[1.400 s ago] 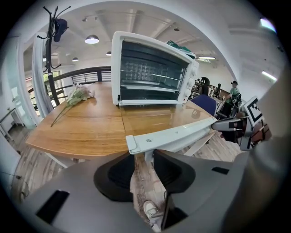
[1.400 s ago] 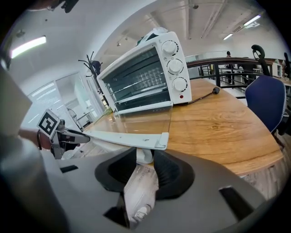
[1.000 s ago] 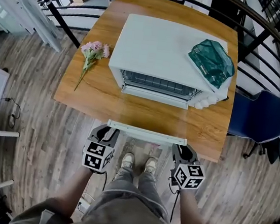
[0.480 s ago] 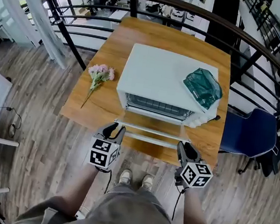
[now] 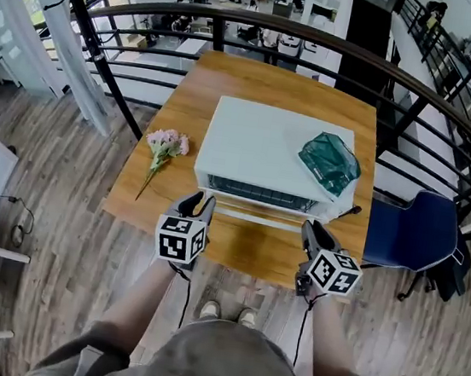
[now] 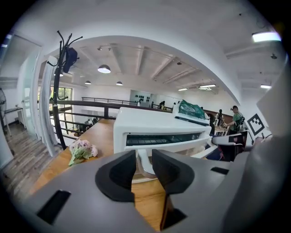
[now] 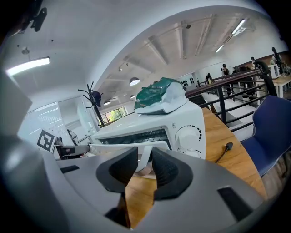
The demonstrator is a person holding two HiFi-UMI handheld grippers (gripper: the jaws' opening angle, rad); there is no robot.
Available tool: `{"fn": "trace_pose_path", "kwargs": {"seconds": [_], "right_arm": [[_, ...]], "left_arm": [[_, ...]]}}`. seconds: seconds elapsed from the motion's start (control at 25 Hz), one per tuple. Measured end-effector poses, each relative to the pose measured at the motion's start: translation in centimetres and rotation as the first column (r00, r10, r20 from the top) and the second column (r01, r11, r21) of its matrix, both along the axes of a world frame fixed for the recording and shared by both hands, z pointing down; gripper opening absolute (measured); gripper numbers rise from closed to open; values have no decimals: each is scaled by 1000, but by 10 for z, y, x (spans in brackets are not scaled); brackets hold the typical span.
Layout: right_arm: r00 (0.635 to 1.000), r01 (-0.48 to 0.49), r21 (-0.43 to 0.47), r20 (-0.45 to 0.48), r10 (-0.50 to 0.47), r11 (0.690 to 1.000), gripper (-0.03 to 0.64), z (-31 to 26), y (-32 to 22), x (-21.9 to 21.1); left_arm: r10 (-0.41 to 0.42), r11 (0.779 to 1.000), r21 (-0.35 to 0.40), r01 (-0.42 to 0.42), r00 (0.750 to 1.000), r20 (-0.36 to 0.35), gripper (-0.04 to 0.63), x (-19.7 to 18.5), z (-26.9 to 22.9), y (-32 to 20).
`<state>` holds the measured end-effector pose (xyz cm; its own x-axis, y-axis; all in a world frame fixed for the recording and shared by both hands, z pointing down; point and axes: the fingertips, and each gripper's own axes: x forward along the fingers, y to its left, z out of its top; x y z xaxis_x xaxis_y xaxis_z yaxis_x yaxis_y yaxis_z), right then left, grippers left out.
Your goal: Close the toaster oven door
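Crosswise, toaster oven door (image 5: 258, 215) toward person.

a wooden table (image 5: 236, 247) is standing on a plank floor (image 5: 71, 196) and carrying a white toaster oven (image 5: 262, 148) around its middle. a small bunch of pink flowers (image 5: 165, 144) is lying at the oven's nine o'clock, apart from it. a black plug (image 5: 348, 211) is resting at the oven's four o'clock.

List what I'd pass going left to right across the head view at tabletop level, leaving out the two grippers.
pink flower bunch → white toaster oven → green bag lying on the oven's right end → blue chair beside the table
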<state>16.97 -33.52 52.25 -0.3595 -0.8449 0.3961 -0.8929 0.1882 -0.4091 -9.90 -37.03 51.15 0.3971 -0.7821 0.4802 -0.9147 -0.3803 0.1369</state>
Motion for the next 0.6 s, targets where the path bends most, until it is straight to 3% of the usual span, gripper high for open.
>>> {"fn": "trace_pose_path", "kwargs": {"seconds": [0.16, 0.4, 0.52, 0.6], "right_arm": [[1000, -14, 16, 25, 14, 1000, 117, -6, -16, 1], [997, -6, 38, -72, 8, 999, 117, -13, -24, 3], [996, 15, 59, -86, -10, 998, 117, -21, -19, 3], [997, 30, 79, -77, -24, 996, 117, -33, -13, 3]], "left_arm": [[-15, 1000, 7, 15, 1000, 19, 101, 3, -7, -14], [-31, 999, 19, 30, 999, 28, 100, 4, -11, -26], [-39, 998, 47, 36, 998, 50, 98, 2, -21, -25], [-46, 997, 68, 44, 999, 26, 93, 3, -33, -20]]}}
